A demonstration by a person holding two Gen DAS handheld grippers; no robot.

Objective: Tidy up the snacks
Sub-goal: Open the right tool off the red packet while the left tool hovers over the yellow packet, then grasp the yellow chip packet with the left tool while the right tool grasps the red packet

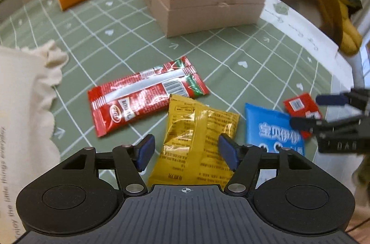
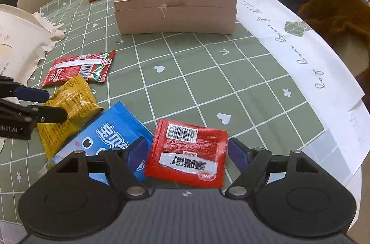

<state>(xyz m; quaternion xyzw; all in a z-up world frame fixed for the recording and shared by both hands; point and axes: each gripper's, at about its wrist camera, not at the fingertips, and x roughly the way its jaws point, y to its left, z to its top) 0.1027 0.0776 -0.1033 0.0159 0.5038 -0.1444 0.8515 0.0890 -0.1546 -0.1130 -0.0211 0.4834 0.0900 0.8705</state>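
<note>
While our left gripper point(image 1: 185, 150) hangs spread over the yellow packet point(image 1: 198, 140), whose long axis runs away between its pads, our right gripper point(image 2: 188, 151) hangs equally spread around the red sachet point(image 2: 187, 154), both packets flat on the table point(image 2: 231, 73).

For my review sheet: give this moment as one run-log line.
left gripper: open over yellow packet | right gripper: open over small red packet | box: holds snacks
</note>
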